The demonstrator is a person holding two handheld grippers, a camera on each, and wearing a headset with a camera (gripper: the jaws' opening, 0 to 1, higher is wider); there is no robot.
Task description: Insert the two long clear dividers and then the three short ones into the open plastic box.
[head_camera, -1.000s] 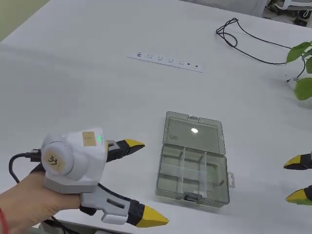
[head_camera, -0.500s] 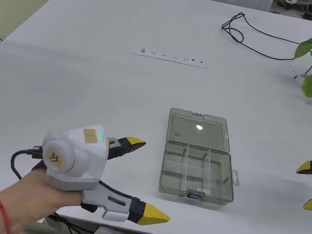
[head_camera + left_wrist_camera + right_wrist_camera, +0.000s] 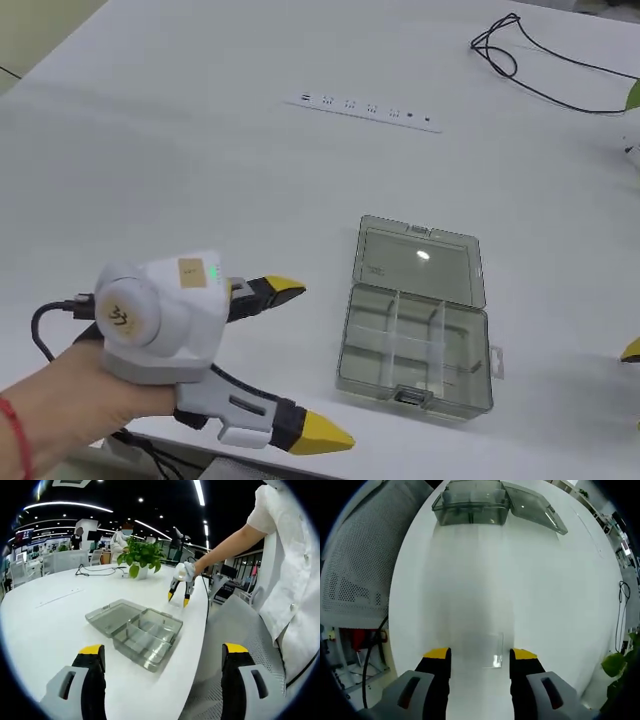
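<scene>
The open smoky plastic box (image 3: pixel 415 348) lies near the table's front edge with its lid (image 3: pixel 422 262) folded back. Clear dividers stand inside it and split it into several compartments. My left gripper (image 3: pixel 307 363) is open to the left of the box with nothing between its jaws, and the box (image 3: pixel 135 627) lies ahead of it. My right gripper (image 3: pixel 480 655) is open over the table. A small clear divider (image 3: pixel 487 650) lies flat just ahead of its tips, touching neither jaw. The box (image 3: pixel 470 502) is far ahead of it. One yellow tip of a gripper (image 3: pixel 632 350) shows at the right edge.
A white power strip (image 3: pixel 365 108) lies at the back of the white table (image 3: pixel 200 180), and a black cable (image 3: pixel 520 60) loops at the back right. A potted plant (image 3: pixel 140 555) stands beyond the box. The table's front edge runs close under both grippers.
The head camera has turned, so the box and power strip sit further right in the picture. The left gripper stays open in place; the right gripper has slid almost out of frame.
</scene>
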